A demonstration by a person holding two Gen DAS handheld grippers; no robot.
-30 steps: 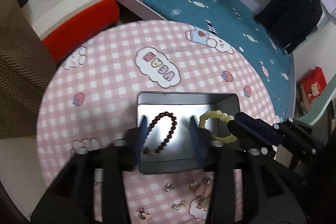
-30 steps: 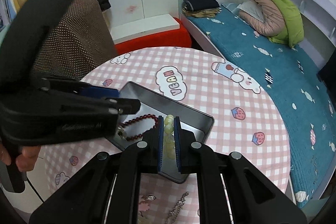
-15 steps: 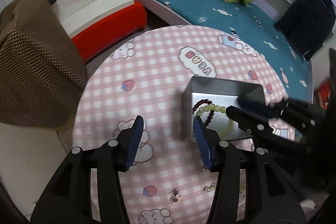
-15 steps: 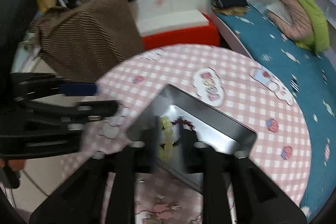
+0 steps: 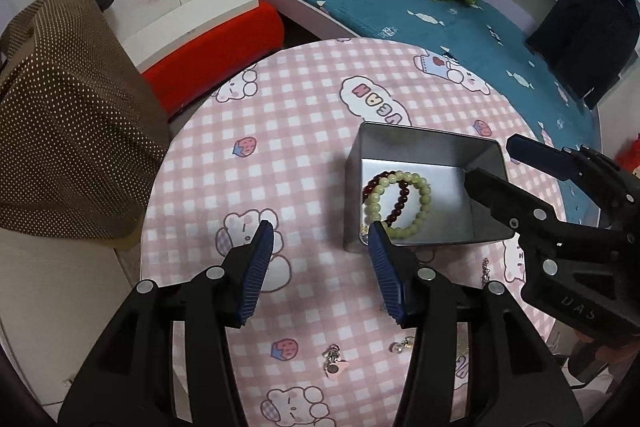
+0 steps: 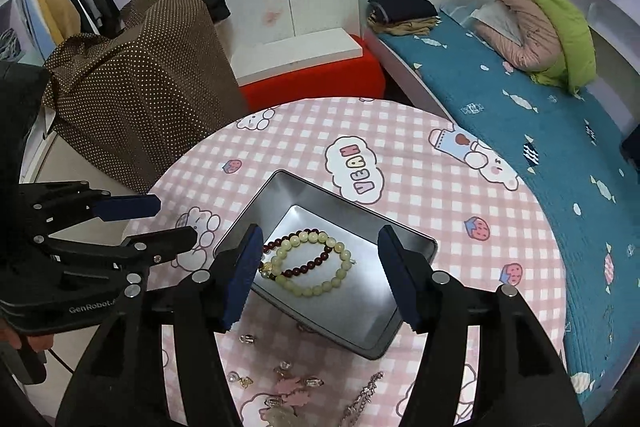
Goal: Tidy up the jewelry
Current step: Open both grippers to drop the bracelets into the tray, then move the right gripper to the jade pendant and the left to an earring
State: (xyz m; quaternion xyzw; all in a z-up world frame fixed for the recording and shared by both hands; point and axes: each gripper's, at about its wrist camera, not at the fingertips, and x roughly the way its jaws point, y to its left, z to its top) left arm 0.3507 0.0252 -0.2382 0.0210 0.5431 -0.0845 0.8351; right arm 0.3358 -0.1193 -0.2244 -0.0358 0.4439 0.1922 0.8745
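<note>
A silver tin (image 5: pixel 424 137) (image 6: pixel 280 183) stands on the round pink-check table. Inside it a pale green bead bracelet (image 5: pixel 426 193) (image 6: pixel 312 291) lies across a dark red bead bracelet (image 5: pixel 402 205) (image 6: pixel 312 261). My right gripper (image 6: pixel 320 233) (image 5: pixel 492 161) hovers over the tin. Its jaws are opening, the bracelets lie below the gap, and the pads touch nothing. My left gripper (image 5: pixel 320 231) (image 6: pixel 174 221) is open over bare cloth just left of the tin, holding nothing. Small earrings and pendants (image 5: pixel 334 367) (image 6: pixel 280 387) and a chain (image 6: pixel 360 399) lie on the cloth near the front edge.
A bed with a blue cover (image 6: pixel 520 131) curves round the table's far right side. A red bench (image 6: pixel 312 83) stands behind the table. A brown dotted cloth (image 6: pixel 136 95) covers something at the left. A person's hand (image 6: pixel 24 343) holds the left gripper.
The right gripper has let go of the green bracelet, which now lies in the tin over the red one, and its jaws have spread. The left gripper has moved left off the tin.
</note>
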